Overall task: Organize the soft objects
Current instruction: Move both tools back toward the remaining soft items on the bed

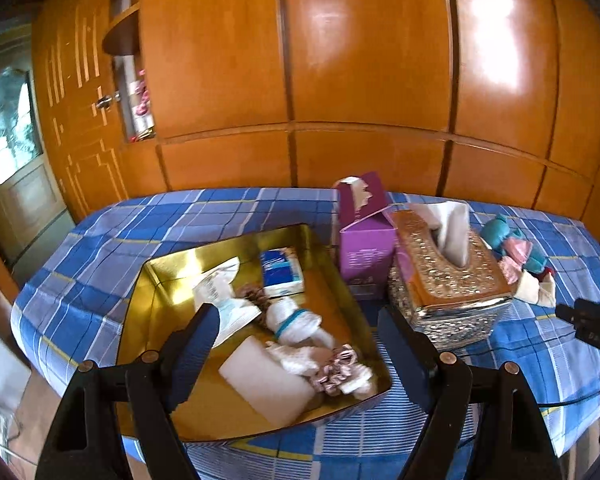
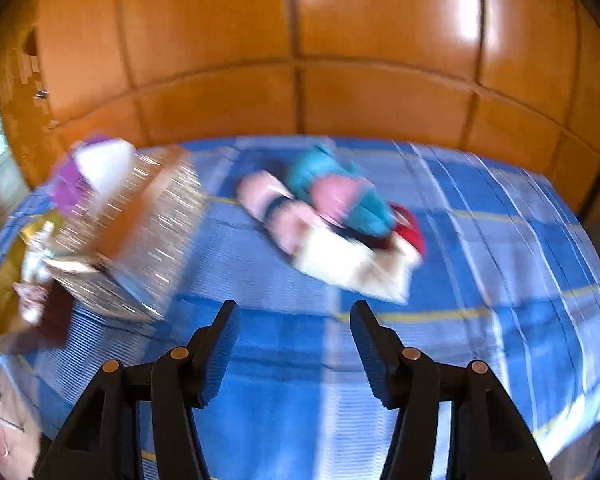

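Note:
A gold tray point(image 1: 156, 280) lies on the blue plaid cloth and holds several soft items: a white sponge point(image 1: 266, 380), a rolled white sock with a teal band point(image 1: 296, 320), a pink scrunchie point(image 1: 336, 372) and a tissue pack point(image 1: 282, 272). My left gripper point(image 1: 300, 332) hovers over the tray, open and empty. A heap of teal, pink, red and cream soft things point(image 2: 332, 220) lies further right; the same heap point(image 1: 516, 256) shows in the left wrist view. My right gripper point(image 2: 294, 332) stands open and empty in front of that heap, above bare cloth.
A glittery gold tissue box point(image 1: 448, 280) and a purple box point(image 1: 366, 236) stand between the tray and the heap. Orange wooden wardrobe doors point(image 1: 360, 60) rise behind the table. The right hand's gripper point(image 1: 592, 320) shows at the right edge.

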A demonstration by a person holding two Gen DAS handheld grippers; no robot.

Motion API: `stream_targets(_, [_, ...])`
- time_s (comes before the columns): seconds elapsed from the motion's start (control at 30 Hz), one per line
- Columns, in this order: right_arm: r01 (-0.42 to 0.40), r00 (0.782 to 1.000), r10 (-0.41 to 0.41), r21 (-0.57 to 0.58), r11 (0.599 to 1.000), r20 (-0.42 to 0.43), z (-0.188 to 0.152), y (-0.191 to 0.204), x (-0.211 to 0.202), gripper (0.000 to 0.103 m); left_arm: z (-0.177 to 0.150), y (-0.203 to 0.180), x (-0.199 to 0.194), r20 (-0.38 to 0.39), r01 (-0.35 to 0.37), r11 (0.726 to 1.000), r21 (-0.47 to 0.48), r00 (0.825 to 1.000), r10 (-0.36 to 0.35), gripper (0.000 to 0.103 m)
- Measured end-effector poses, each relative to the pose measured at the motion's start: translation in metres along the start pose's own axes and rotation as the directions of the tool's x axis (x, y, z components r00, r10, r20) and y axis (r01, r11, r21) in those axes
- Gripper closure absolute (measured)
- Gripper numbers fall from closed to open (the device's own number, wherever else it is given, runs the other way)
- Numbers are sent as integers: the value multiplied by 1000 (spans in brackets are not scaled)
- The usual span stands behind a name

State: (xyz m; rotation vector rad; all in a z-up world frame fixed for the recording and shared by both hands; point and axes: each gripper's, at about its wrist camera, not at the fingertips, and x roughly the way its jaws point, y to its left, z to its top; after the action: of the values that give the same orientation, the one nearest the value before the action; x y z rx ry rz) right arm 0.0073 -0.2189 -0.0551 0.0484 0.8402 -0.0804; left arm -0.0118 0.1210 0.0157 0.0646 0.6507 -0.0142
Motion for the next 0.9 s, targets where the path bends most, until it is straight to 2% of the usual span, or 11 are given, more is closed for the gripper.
stream_targets(0.2, [103, 989, -100, 20, 994, -110, -27, -44, 15, 45, 15, -30, -4, 24, 38, 996, 81, 999, -41, 21])
stream_targets(0.4, [134, 982, -122, 79, 988, -142, -38, -71, 21, 45, 31, -67, -2, 29, 83, 983, 166, 996, -89, 21])
stream_targets(0.6, [147, 979, -127, 126, 981, -157, -46, -88, 28, 45, 47, -114, -1, 17, 159, 955, 250, 986, -168, 21])
stream_targets(0.77, [165, 975, -135, 167, 972, -178, -53, -101, 35, 45, 58, -156, 2, -12, 248, 920, 303, 967, -256, 21])
stream_targets(0.9, [175, 975, -149, 160, 971, -166, -54, -101, 35, 45, 62, -191, 10, -71, 339, 887, 314, 940, -334, 21])
